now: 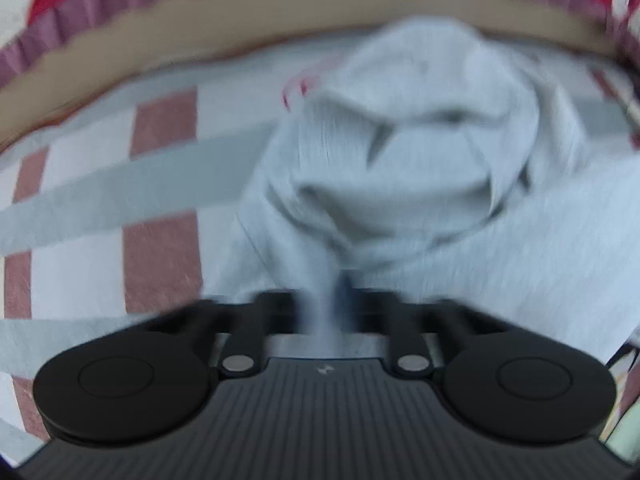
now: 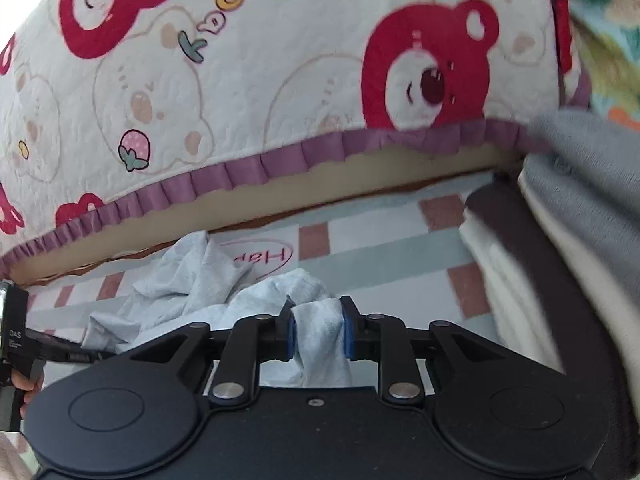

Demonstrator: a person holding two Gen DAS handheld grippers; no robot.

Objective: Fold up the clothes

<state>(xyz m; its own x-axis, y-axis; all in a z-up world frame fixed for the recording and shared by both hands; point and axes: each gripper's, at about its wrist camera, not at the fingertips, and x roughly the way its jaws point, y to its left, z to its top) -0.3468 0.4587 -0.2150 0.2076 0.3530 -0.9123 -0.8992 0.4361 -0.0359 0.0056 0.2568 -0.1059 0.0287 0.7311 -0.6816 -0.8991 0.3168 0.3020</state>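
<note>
On the checked bed sheet (image 2: 384, 256) lies a crumpled pale grey garment (image 1: 408, 168), bunched up and lifted at both ends. Left gripper (image 1: 326, 312) has its jaws closed on a thin fold of it; that view is blurred. Right gripper (image 2: 318, 332) pinches another wad between blue pads (image 2: 347, 334). Behind stands a bear-print quilt (image 2: 280, 60) with a purple frill, and folded clothes (image 2: 560, 240) sit to the right.

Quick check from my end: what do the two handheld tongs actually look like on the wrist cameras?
Both are matte black. The right tongs have blue pads on the fingers, linkage bars with silver pivot pins, two round discs and a ribbed body. The left tongs show the same discs, silver pins, a ribbed grey-black body and a small logo; motion blur hides the pads.
</note>
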